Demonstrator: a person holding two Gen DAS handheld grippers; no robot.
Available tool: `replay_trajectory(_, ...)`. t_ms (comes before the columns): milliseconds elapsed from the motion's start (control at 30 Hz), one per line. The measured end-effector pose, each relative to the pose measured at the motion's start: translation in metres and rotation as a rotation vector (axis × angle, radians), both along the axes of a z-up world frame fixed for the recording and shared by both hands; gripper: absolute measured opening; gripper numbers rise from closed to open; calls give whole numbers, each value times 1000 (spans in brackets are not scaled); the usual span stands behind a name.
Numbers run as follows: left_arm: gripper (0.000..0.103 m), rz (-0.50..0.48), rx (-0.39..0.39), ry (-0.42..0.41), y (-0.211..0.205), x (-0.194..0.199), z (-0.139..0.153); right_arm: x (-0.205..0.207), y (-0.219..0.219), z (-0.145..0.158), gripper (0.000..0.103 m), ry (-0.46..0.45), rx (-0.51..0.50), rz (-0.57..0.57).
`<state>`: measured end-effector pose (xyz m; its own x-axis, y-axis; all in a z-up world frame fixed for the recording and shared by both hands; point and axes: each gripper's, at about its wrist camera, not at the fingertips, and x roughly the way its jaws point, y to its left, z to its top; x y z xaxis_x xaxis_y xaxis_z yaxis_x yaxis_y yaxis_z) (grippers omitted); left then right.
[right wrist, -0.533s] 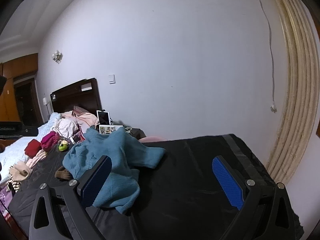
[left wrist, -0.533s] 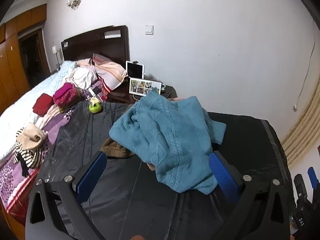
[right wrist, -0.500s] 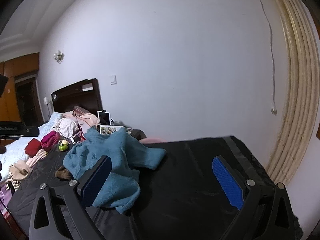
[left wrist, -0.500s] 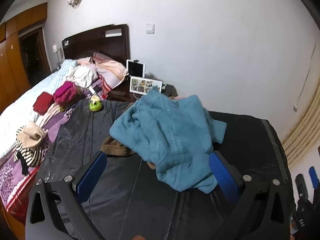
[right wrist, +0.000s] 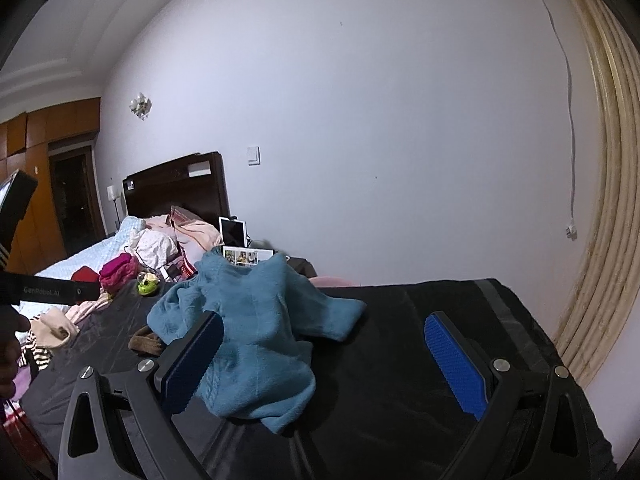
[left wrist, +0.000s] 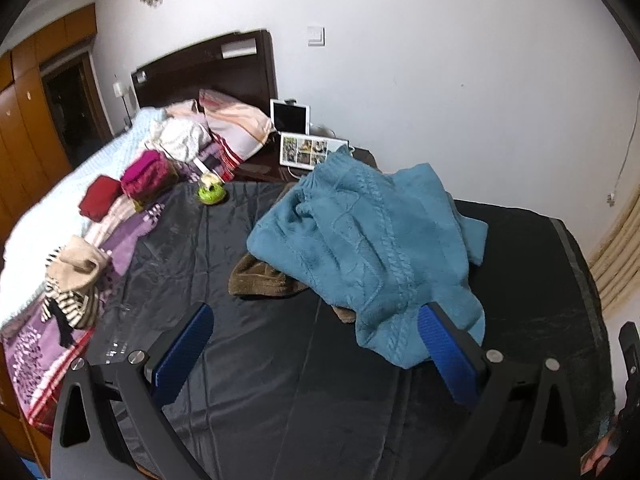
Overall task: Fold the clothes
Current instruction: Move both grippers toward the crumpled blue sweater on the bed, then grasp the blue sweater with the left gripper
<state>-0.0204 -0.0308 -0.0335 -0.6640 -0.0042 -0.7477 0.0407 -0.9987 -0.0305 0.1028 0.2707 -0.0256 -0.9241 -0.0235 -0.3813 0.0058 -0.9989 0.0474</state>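
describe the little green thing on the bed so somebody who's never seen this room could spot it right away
Start at the dark wooden headboard and come down the bed to the black sheet. At the sheet's far left corner sits the small lime-green object, apart from the teal sweater. It is the only bright green, hard-looking item among soft clothes.

— Any writing you can read?
— Only 1 bit: "GenRobot.AI" in pale letters on the black bar [right wrist: 48, 291] at the left edge of the right wrist view.
— Anything else?
— Nothing legible.
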Motion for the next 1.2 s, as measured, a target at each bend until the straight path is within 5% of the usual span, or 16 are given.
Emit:
replay_trajectory(133, 102, -16, 103, -61, -23, -20, -19, -13, -7, 0, 102, -25, 17, -20)
replay_trajectory(367, 102, 4, 172, -134, -58, -54, -61, -41, -13, -18, 102, -135, -14, -51)
replay_trajectory(967, 102, 115, 242, -223, -141, -164, -132, -91, -62, -52, 102, -281, 51, -33)
replay_trajectory(1067, 102, 58, 252, -194, -144, -182, -137, -88, -68, -48, 102, -242, 77, -57)
replay_trajectory(1200, 102, -42, 260, -154, -142, -206, -142, -72, -79, -24, 102, -55, 149, -125)
